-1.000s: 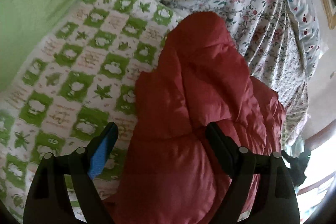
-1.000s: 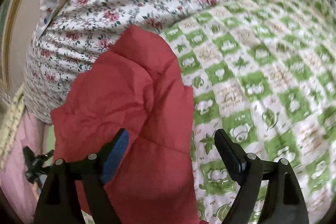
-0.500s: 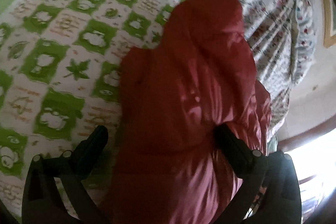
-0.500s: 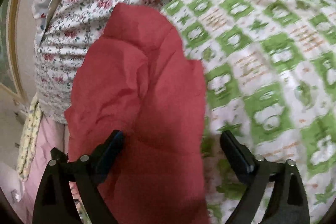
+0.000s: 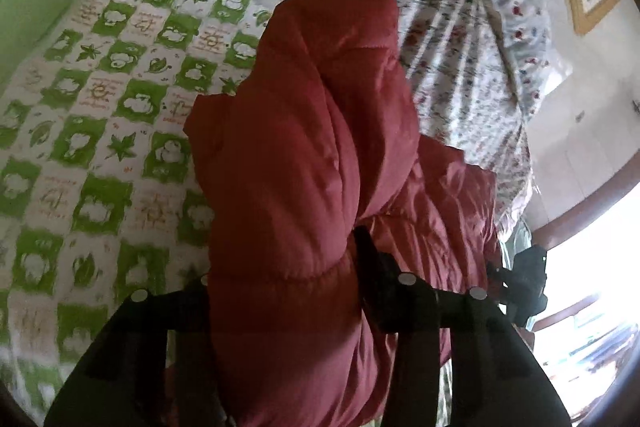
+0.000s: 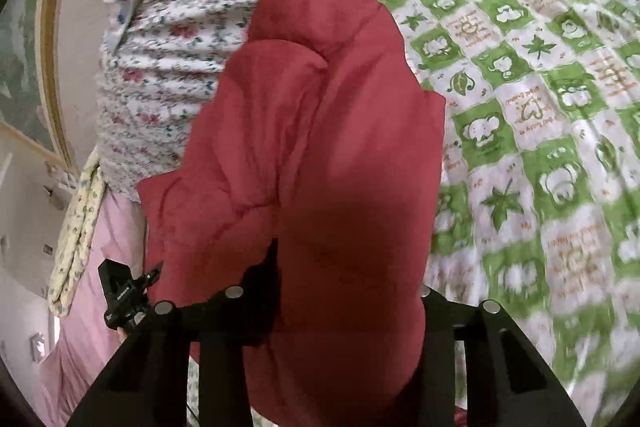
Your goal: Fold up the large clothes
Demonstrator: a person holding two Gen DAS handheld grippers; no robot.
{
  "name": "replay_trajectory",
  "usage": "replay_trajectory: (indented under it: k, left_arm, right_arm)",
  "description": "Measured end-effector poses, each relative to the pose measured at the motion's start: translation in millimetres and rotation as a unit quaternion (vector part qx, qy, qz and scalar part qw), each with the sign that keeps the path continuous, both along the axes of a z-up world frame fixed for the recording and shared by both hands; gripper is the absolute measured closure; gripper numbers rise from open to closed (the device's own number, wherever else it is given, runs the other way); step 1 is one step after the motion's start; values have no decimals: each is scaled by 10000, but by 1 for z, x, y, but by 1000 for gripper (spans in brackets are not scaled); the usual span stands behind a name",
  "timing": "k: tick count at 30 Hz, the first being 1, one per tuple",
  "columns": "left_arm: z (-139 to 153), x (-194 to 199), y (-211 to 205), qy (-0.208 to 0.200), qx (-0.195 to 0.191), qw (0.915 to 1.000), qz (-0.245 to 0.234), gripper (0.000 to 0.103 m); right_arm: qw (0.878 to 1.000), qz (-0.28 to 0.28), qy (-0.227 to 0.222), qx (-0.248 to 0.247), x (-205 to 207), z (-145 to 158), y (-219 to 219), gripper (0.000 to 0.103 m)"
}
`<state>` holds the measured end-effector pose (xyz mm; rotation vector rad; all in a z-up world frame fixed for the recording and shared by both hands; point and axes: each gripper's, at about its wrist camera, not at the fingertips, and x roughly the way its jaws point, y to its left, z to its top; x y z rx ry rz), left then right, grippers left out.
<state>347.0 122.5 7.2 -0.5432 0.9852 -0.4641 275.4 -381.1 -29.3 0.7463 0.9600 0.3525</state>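
The left gripper (image 5: 280,279) and right gripper (image 6: 348,291) have just been closing, and each now pinches a bunched fold of the red puffer jacket (image 5: 312,131), which lies on the green-checked bedspread (image 5: 104,115).

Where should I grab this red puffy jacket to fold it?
By its near hem, coming in from the bed's near edge. The red puffy jacket lies lengthwise away from you; the left gripper and right gripper have just closed on that bunched near edge, padding between the jaws.
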Motion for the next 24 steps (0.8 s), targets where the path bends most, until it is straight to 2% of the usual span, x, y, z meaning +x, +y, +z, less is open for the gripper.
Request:
replay_trajectory:
  k: [7, 14, 19, 24]
  left_arm:
    - [13, -73, 16, -186, -154, 9997, -70, 63]
    - [4, -143, 35, -99, -442, 9990, 33, 63]
    - [-1, -182, 42, -55, -412, 9991, 61, 63]
    - [-11, -203, 51, 14, -495, 9987, 139, 63]
  right_arm:
    - [9997, 202, -83, 112, -63, 18, 6, 64]
    - [9991, 281, -72, 300, -137, 20, 14, 64]
    - [9991, 278, -63, 329, -171, 17, 20, 64]
    - [9990, 207, -49, 401, -184, 8, 19, 63]
